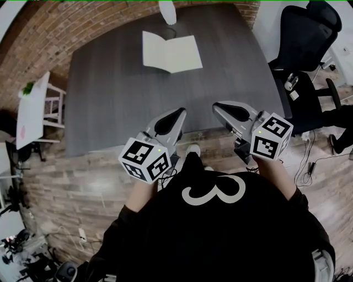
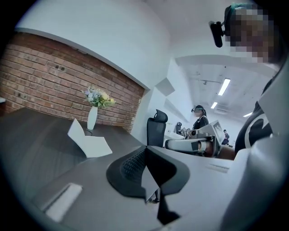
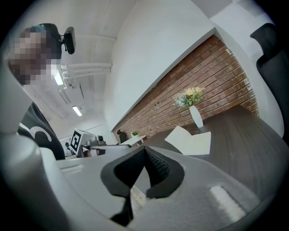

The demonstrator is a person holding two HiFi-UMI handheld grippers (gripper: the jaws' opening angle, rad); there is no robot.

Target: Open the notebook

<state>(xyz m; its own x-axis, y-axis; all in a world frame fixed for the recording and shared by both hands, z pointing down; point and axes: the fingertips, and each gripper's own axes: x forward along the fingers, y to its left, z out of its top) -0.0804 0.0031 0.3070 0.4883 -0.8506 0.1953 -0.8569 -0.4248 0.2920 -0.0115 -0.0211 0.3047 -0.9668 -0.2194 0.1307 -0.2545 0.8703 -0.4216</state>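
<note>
The white notebook (image 1: 171, 52) lies open on the far part of the dark table (image 1: 110, 99), one leaf partly raised (image 2: 88, 140) (image 3: 189, 140). Both grippers hang back near the table's near edge, close to my body and well short of the notebook. My left gripper (image 1: 179, 113) (image 2: 145, 149) is shut with nothing between its pads. My right gripper (image 1: 218, 106) (image 3: 144, 151) is also shut and empty. Each gripper shows in the other's view, the right gripper (image 2: 194, 143) and the left gripper (image 3: 97, 143), side by side and level.
A white vase with flowers (image 1: 168, 11) (image 2: 92, 117) stands just behind the notebook. A black office chair (image 1: 306, 38) is at the table's right side, and a small white table with a plant (image 1: 30, 110) at the left. Cables lie on the floor at right.
</note>
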